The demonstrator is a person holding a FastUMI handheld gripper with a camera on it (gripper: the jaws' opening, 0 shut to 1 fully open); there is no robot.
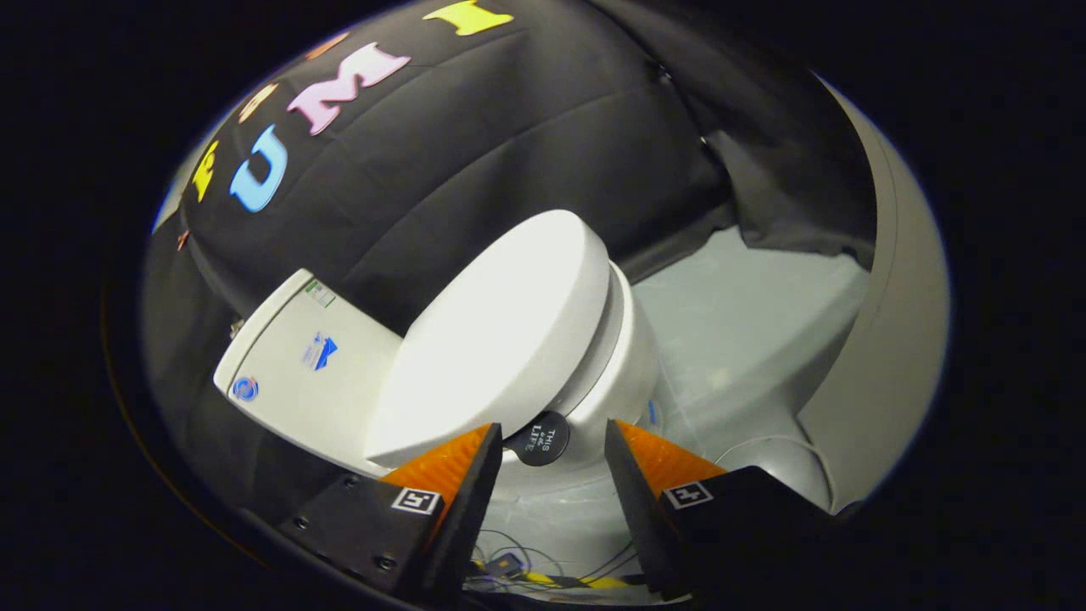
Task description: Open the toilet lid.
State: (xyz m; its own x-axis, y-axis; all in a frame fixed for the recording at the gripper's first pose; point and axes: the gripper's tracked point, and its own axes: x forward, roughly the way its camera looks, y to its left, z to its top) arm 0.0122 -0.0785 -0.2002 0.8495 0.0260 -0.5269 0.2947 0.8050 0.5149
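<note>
Tongs (550, 433) spread apart, empty, near the closed toilet lid (496, 327): rigid, smooth, likely slippery plastic, hinged, best lifted under its front rim.

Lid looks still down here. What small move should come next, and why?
Probably ease the open hand-held gripper forward to the toilet lid rim. The lid lies closed on the bowl, the fingers hold nothing, and its edge sits just ahead of them.
</note>
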